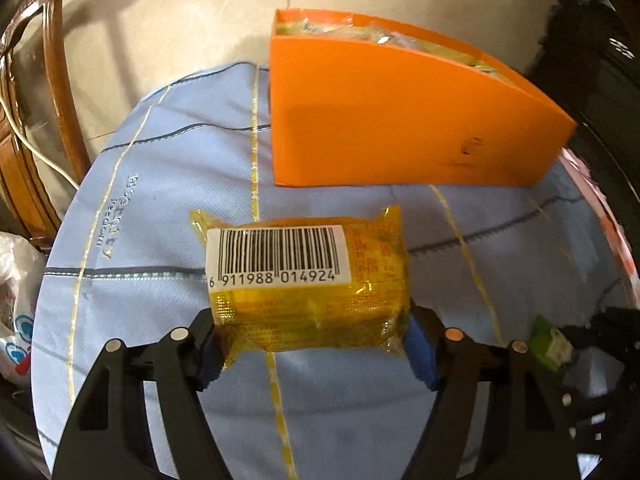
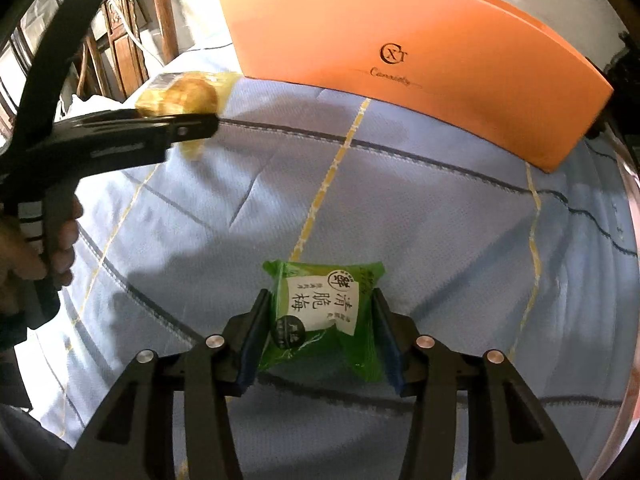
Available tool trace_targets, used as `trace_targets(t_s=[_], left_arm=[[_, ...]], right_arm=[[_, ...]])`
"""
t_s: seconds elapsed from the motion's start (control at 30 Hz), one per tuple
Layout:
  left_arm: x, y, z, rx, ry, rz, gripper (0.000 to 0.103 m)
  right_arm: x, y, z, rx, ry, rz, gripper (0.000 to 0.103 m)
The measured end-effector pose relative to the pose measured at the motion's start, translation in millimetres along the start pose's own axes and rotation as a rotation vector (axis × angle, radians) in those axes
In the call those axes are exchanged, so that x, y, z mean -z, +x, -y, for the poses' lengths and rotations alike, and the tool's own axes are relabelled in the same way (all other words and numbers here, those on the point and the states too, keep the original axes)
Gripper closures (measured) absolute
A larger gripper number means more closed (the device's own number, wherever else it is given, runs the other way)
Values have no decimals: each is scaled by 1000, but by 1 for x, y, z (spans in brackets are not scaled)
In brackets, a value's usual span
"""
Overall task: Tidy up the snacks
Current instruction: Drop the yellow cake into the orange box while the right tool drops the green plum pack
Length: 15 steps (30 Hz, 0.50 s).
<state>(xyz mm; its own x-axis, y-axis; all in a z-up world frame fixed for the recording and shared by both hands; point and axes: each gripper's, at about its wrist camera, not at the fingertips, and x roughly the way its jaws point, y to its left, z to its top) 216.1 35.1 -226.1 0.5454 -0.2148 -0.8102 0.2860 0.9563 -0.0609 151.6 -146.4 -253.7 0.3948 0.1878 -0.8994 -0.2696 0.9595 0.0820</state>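
My left gripper (image 1: 314,342) is shut on a yellow snack packet (image 1: 308,280) with a white barcode label, its blue pads pressing both ends. The right wrist view shows that packet (image 2: 180,94) lifted above the cloth at the left, held in the left gripper (image 2: 194,122). My right gripper (image 2: 320,330) is shut on a green snack packet (image 2: 320,312) with a white label, low over the cloth. Behind both stands an orange box (image 1: 400,120), open at the top, with several yellow wrapped snacks inside. Its logo side (image 2: 400,60) faces the right gripper.
A light blue checked cloth (image 1: 160,200) covers the round table. A wooden chair (image 1: 52,92) and a white cable stand beyond its left edge, with a plastic bag (image 1: 16,320) lower left. A person's hand (image 2: 60,240) grips the left tool's handle.
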Motion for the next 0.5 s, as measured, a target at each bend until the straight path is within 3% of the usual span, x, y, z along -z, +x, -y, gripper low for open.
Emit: trace_targets(t_s=[0.33, 0.5], left_arm=[[44, -22, 18, 47, 32, -60, 33], [49, -32, 22, 59, 53, -50, 33]], right_arm=[[30, -26, 13, 10, 44, 21, 54], [38, -47, 12, 11, 55, 54, 54]])
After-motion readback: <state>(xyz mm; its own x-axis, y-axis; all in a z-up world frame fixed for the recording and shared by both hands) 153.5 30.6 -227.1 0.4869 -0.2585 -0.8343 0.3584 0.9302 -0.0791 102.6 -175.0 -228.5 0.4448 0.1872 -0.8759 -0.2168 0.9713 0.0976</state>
